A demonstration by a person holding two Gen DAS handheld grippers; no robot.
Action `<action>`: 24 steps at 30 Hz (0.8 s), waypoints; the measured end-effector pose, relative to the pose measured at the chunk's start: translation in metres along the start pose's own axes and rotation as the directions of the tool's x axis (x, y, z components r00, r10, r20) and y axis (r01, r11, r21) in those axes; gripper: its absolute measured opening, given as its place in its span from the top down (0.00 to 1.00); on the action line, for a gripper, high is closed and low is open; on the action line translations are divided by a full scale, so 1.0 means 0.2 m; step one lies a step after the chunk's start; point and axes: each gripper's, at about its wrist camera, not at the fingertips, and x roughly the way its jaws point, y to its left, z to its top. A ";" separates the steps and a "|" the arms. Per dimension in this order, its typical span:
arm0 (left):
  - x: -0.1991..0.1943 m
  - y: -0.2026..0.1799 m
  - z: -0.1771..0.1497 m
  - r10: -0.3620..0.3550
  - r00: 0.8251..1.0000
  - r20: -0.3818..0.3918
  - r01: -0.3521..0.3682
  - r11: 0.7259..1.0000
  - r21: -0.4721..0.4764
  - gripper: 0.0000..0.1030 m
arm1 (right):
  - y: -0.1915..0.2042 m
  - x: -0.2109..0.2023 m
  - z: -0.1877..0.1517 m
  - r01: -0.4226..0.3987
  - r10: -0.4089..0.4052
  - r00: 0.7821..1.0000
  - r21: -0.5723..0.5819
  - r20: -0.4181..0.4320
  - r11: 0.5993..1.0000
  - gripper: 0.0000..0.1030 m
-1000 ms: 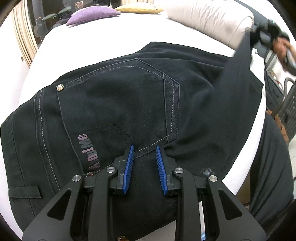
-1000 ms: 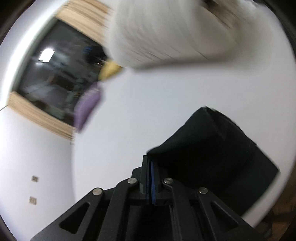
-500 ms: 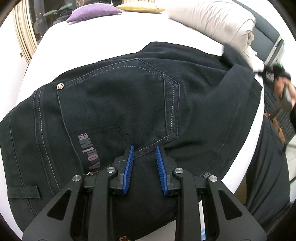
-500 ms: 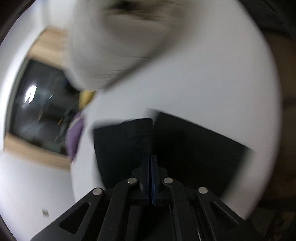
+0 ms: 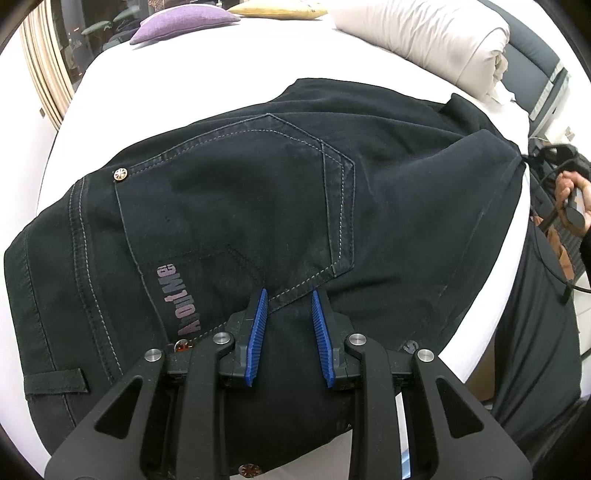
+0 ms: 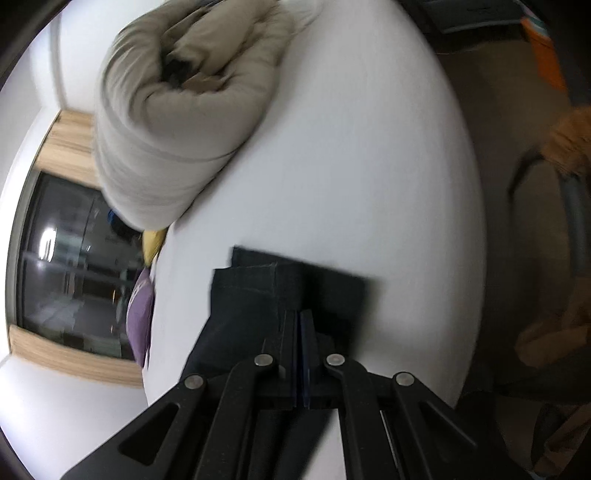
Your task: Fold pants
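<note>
On the white bed [image 5: 258, 62] the black pants [image 5: 229, 192] lay spread seat-up, the waistband toward the left and the legs running off to the right, where the cloth was doubled back near the mattress edge. At the far left a belt loop [image 5: 55, 382] and the double-stitched side seam gave the firmest places to take hold; denim of that weight looked limp but heavy enough to stay where it was laid, and not slippery. Over the lower corner of the back pocket [image 5: 236, 206] the left gripper [image 5: 287, 325] hovered or pressed lightly, its blue pads apart with nothing between them; whether they touched the cloth could not be told. Beyond the pants lay open sheet up to a purple cushion [image 5: 181, 18] and a yellow cushion [image 5: 277, 9], so there was room to carry a fold that way. Further right a rolled beige duvet [image 5: 424, 40] crowded the head of the bed. At the right edge the right gripper [image 6: 298, 332] had its fingers together on the hem end of the legs, seen blurred in its own camera. The mattress edge sat close there, and slack cloth could slide off it.
</note>
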 end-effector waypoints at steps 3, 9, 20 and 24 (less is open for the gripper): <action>0.00 -0.01 0.00 0.003 1.000 -0.002 -0.003 1.000 0.004 0.76 | 0.01 -0.02 -0.01 -0.050 0.048 0.998 -0.045 -0.040 0.998 0.94; -0.01 -0.02 0.00 0.010 1.000 -0.002 -0.010 1.000 -0.002 0.76 | 0.12 -0.01 0.04 0.055 -0.060 0.998 -0.127 -0.034 0.990 0.71; -0.01 0.00 -0.02 0.006 1.000 0.008 -0.006 1.000 -0.003 0.76 | 0.16 0.13 0.11 0.133 -0.150 0.985 -0.174 -0.086 0.976 0.88; -0.02 0.01 -0.02 0.003 1.000 0.007 -0.003 1.000 -0.006 0.76 | 0.22 0.02 0.06 0.223 -0.226 0.974 -0.264 0.017 0.939 0.94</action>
